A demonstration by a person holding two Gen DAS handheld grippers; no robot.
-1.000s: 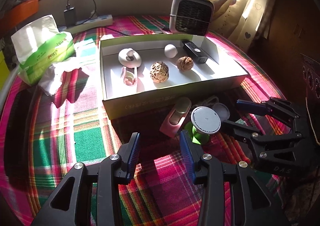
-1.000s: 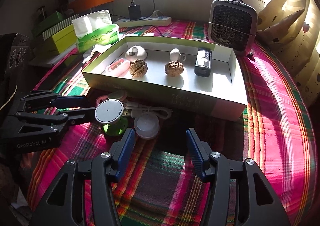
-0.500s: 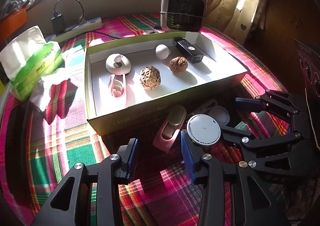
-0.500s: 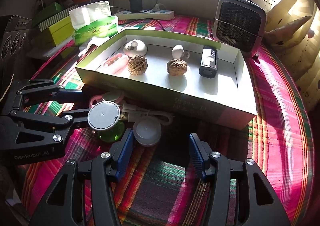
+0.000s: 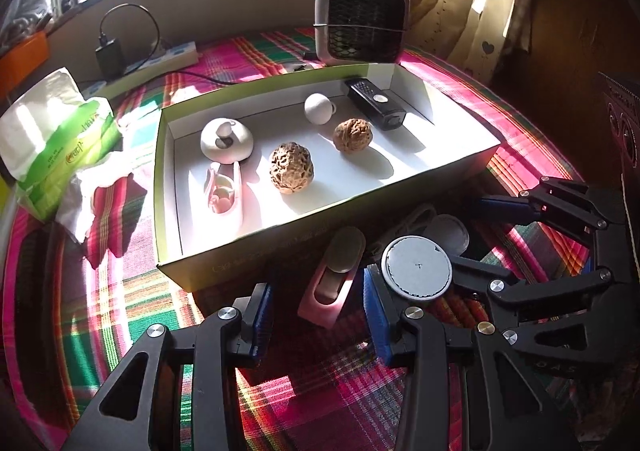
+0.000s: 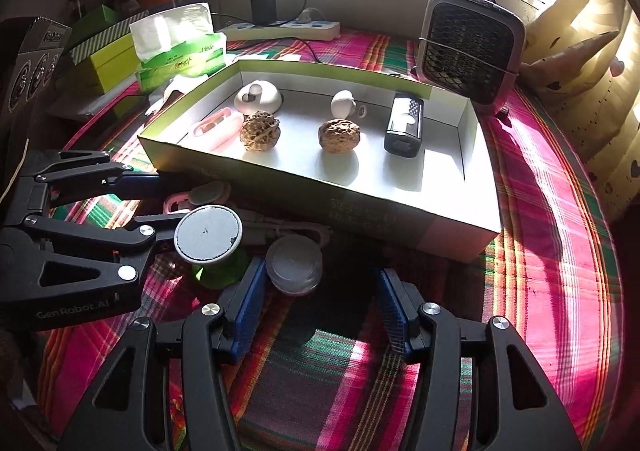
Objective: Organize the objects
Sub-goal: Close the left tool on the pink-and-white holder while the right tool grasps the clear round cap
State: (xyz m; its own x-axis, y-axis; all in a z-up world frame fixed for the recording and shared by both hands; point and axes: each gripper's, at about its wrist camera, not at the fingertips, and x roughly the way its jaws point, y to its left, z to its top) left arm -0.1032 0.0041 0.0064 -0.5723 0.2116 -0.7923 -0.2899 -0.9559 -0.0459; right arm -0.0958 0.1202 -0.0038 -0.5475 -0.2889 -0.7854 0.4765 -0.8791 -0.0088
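A pink case (image 5: 327, 278) lies on the plaid cloth in front of the green-sided box (image 5: 256, 267). Its near end sits between the pads of my open left gripper (image 5: 319, 318), which do not touch it. Just to its right stands a round white disc on a green base (image 5: 416, 265). A small clear round pot (image 6: 294, 263) rests ahead of the left finger of my right gripper (image 6: 321, 315), which is open and holds nothing. Inside the box lie two walnuts (image 5: 291, 168), a second pink case (image 5: 224, 191), a white dome (image 5: 227, 140), a white egg-shaped piece (image 5: 318, 109) and a black device (image 5: 376, 104).
A small fan heater (image 6: 470, 51) stands behind the box, with a curtain at the right. A tissue pack (image 5: 60, 139) and loose tissue lie to the left, a power strip (image 6: 280, 29) at the back. A white cable (image 6: 288, 229) lies against the box front.
My left gripper has come forward to the pink case, whose near end now lies between its fingertips. The right gripper has stayed almost still.
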